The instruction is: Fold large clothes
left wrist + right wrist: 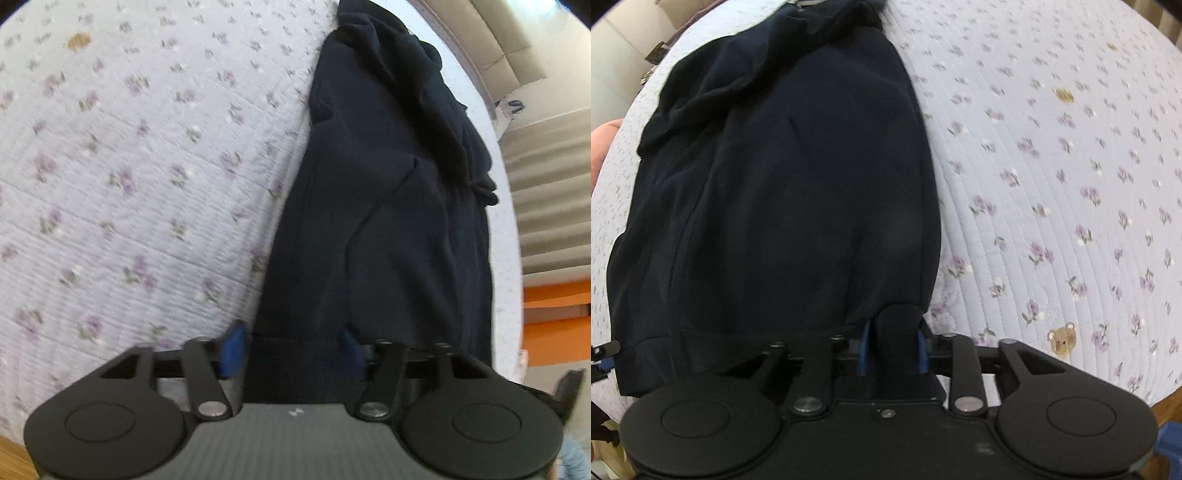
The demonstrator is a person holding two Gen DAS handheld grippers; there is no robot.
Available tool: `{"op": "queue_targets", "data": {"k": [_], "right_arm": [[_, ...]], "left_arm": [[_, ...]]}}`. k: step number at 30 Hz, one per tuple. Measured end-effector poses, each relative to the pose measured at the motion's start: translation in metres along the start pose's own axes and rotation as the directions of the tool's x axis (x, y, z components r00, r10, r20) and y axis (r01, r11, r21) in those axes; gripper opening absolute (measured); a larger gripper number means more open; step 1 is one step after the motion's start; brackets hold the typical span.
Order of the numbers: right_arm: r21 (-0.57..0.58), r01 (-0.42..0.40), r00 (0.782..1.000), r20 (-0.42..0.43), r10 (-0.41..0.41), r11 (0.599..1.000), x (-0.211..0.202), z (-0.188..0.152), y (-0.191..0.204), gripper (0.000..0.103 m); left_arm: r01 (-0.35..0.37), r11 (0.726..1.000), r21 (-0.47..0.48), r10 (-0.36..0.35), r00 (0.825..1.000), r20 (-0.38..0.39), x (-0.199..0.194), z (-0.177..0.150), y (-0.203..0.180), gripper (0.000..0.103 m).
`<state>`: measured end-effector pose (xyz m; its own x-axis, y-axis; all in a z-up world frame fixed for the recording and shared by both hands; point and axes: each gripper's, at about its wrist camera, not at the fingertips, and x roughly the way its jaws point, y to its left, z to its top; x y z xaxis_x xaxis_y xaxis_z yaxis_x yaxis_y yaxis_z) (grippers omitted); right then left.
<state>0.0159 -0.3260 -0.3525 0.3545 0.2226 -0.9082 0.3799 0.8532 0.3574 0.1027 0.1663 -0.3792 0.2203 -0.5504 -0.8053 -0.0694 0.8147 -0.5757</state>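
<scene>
A dark navy garment [376, 206] lies lengthwise on the bed's floral quilt [122, 173], rumpled at its far end. My left gripper [291, 350] holds the garment's ribbed hem between its blue fingertips [232, 350]. In the right wrist view the same garment [783, 184] lies on the quilt [1052, 184]. My right gripper [894, 339] is shut on the hem's other corner, with a fold of dark cloth bunched between its blue pads [866, 343]. The left gripper's tip shows at the far left edge [602, 356] of the right wrist view.
The quilt stretches wide beside the garment and carries a small brown bear print [1061, 339]. The bed's edge is close on the garment's outer side. Beige padded panels [546, 206] and an orange surface [554, 306] lie beyond it. Wooden floor [11, 458] shows below.
</scene>
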Motion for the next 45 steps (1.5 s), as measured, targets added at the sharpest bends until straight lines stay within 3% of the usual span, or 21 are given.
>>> {"op": "queue_targets", "data": {"k": [2, 4, 5, 6, 7, 9, 15, 18, 21, 23, 25, 26, 27, 29, 33, 35, 38, 41, 42, 44, 45], "right_arm": [[0.008, -0.034, 0.999, -0.025, 0.034, 0.999, 0.005, 0.005, -0.007, 0.046], [0.014, -0.049, 0.997, -0.053, 0.05, 0.999, 0.01, 0.008, -0.009, 0.048], [0.026, -0.062, 0.996, -0.058, 0.063, 0.998, 0.011, 0.009, -0.011, 0.043], [0.031, -0.082, 0.994, -0.063, 0.084, 0.996, 0.006, 0.009, -0.01, 0.034], [0.04, -0.126, 0.989, -0.075, 0.129, 0.991, 0.003, 0.013, -0.015, 0.015], [0.05, -0.166, 0.983, -0.069, 0.169, 0.985, -0.006, 0.024, -0.015, 0.015], [-0.013, -0.309, 0.95, 0.043, 0.31, 0.951, -0.059, 0.105, 0.007, 0.014], [-0.04, -0.339, 0.929, 0.141, 0.341, 0.94, -0.069, 0.171, 0.016, 0.014], [-0.038, -0.338, 0.916, 0.217, 0.338, 0.94, -0.054, 0.236, 0.021, 0.015], [-0.039, -0.283, 0.93, 0.234, 0.284, 0.958, -0.037, 0.274, 0.027, 0.026], [-0.047, -0.237, 0.937, 0.255, 0.241, 0.97, -0.03, 0.298, 0.032, 0.035], [-0.066, -0.228, 0.93, 0.28, 0.238, 0.971, -0.031, 0.302, 0.034, 0.044], [-0.097, -0.215, 0.926, 0.295, 0.234, 0.972, -0.032, 0.307, 0.031, 0.049], [-0.143, -0.181, 0.933, 0.287, 0.215, 0.973, -0.027, 0.308, 0.03, 0.066], [-0.178, -0.134, 0.959, 0.225, 0.173, 0.975, -0.002, 0.301, 0.032, 0.066], [-0.206, -0.106, 0.964, 0.218, 0.152, 0.973, 0.006, 0.298, 0.034, 0.066], [-0.295, -0.039, 0.964, 0.241, 0.114, 0.955, 0.006, 0.292, 0.041, 0.066], [-0.431, 0.017, 0.964, 0.248, 0.1, 0.902, 0.008, 0.29, 0.066, 0.075], [-0.46, 0.035, 0.965, 0.248, 0.09, 0.887, 0.012, 0.292, 0.075, 0.077], [-0.496, 0.082, 0.969, 0.243, 0.048, 0.865, 0.027, 0.303, 0.09, 0.076], [-0.478, 0.103, 0.959, 0.28, 0.04, 0.872, 0.03, 0.31, 0.092, 0.072]], "left_arm": [[0.031, 0.999, -0.022, -0.031, 0.999, -0.016, 0.007, 0.0, -0.003, 0.073], [-0.022, 0.999, 0.023, 0.023, 0.999, -0.022, 0.018, -0.002, -0.013, 0.052], [-0.038, 0.998, 0.04, 0.04, 0.999, -0.034, 0.023, -0.001, -0.018, 0.025], [-0.044, 0.998, 0.05, 0.046, 0.998, -0.049, 0.029, -0.001, -0.023, 0.017], [-0.062, 0.996, 0.057, 0.064, 0.997, -0.039, 0.03, -0.001, -0.029, 0.017], [-0.103, 0.989, 0.102, 0.105, 0.994, -0.016, 0.025, 0.002, -0.041, 0.016], [0.006, 0.996, 0.085, -0.017, 0.992, 0.126, -0.013, 0.062, -0.092, 0.016], [0.046, 0.992, 0.114, -0.072, 0.969, 0.238, -0.019, 0.118, -0.123, 0.016], [0.07, 0.991, 0.117, -0.107, 0.932, 0.347, -0.009, 0.18, -0.142, 0.019], [0.016, 0.993, 0.114, -0.062, 0.906, 0.419, 0.005, 0.218, -0.155, 0.031], [-0.116, 0.986, 0.12, 0.041, 0.863, 0.503, 0.012, 0.236, -0.167, 0.033], [-0.152, 0.981, 0.124, 0.064, 0.847, 0.528, 0.011, 0.238, -0.168, 0.043], [-0.169, 0.978, 0.124, 0.077, 0.84, 0.537, 0.012, 0.241, -0.167, 0.06], [-0.182, 0.976, 0.124, 0.091, 0.847, 0.524, 0.018, 0.244, -0.163, 0.07], [-0.22, 0.956, 0.193, 0.124, 0.902, 0.412, 0.042, 0.247, -0.152, 0.068], [-0.233, 0.934, 0.27, 0.131, 0.928, 0.348, 0.054, 0.253, -0.15, 0.067], [-0.354, 0.848, 0.395, 0.216, 0.911, 0.352, 0.074, 0.254, -0.159, 0.067], [-0.391, 0.757, 0.523, 0.249, 0.913, 0.323, 0.097, 0.262, -0.173, 0.066], [-0.416, 0.718, 0.558, 0.26, 0.904, 0.34, 0.106, 0.264, -0.182, 0.067], [-0.435, 0.693, 0.575, 0.255, 0.894, 0.37, 0.12, 0.276, -0.193, 0.066], [-0.426, 0.703, 0.57, 0.239, 0.896, 0.376, 0.121, 0.283, -0.196, 0.063]]}}
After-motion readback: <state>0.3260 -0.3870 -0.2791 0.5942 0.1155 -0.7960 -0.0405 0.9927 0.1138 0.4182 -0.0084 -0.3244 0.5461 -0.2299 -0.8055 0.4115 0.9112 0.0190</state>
